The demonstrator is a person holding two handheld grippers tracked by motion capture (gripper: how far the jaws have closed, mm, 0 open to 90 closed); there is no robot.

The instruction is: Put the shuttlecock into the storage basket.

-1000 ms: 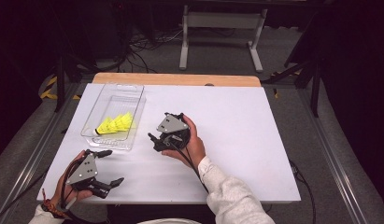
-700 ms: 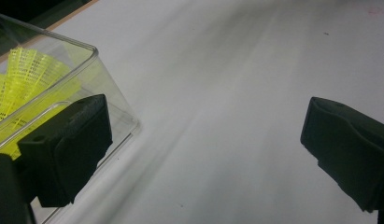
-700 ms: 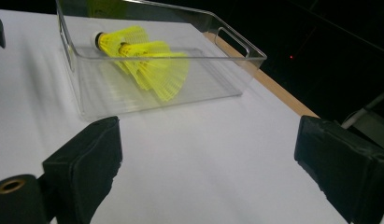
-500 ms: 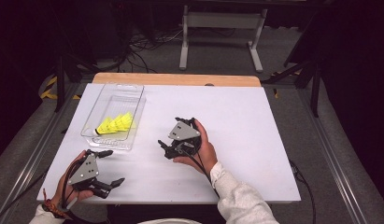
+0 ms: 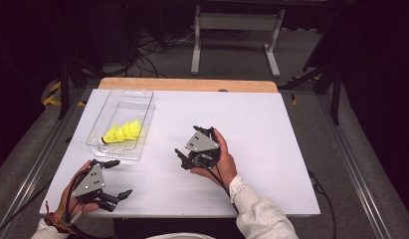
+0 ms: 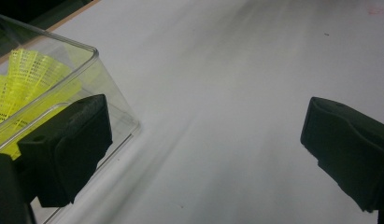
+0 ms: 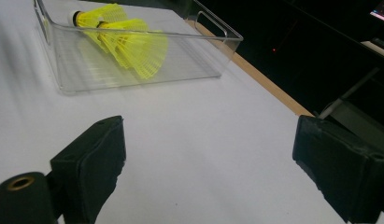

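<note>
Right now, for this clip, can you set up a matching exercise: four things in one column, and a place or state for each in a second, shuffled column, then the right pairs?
Things:
1. yellow shuttlecocks
2. clear tray
3. left gripper
4. right gripper

Places or states:
A. open, held above the middle of the white table
B. lying inside the clear tray
C. open, at the table's near left corner
D. standing on the table's left side, toward the far edge

Pairs: 1-B, 2-D, 3-C, 4-A
</note>
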